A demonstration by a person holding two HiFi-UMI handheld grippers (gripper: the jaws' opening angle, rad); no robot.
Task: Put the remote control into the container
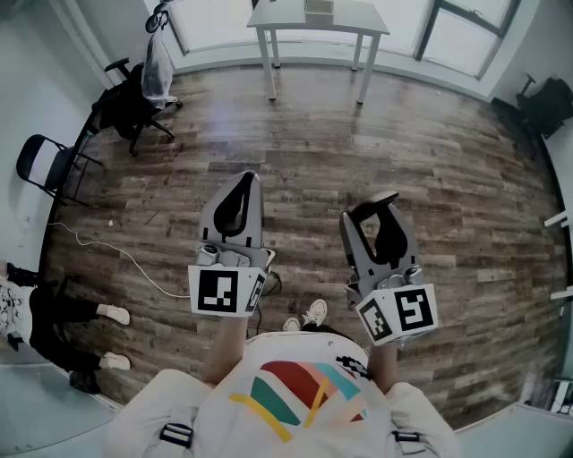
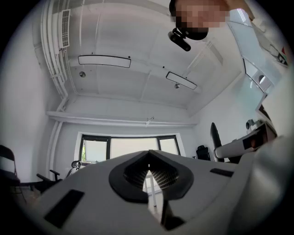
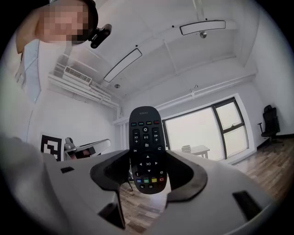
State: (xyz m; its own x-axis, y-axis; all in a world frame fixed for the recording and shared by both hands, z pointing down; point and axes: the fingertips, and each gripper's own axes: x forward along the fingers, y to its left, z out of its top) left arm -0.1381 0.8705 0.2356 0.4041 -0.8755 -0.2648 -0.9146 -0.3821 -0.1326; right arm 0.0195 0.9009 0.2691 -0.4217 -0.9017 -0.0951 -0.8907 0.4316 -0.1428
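Note:
A black remote control [image 3: 146,147] with coloured buttons stands upright between the jaws of my right gripper [image 3: 148,173], buttons toward the camera, and the jaws are shut on its lower half. In the head view the right gripper [image 1: 380,222] is held in front of the person's chest, pointing away over the wooden floor. My left gripper [image 1: 238,204] is beside it at the left. Its jaws [image 2: 148,170] are shut with nothing between them. No container shows clearly in any view.
A white table [image 1: 318,20] stands by the far windows with a small object on top. A black office chair [image 1: 134,98] and a folding chair [image 1: 49,165] stand at the left. A person's legs [image 1: 63,326] lie on the floor at the left, beside a white cable [image 1: 134,264].

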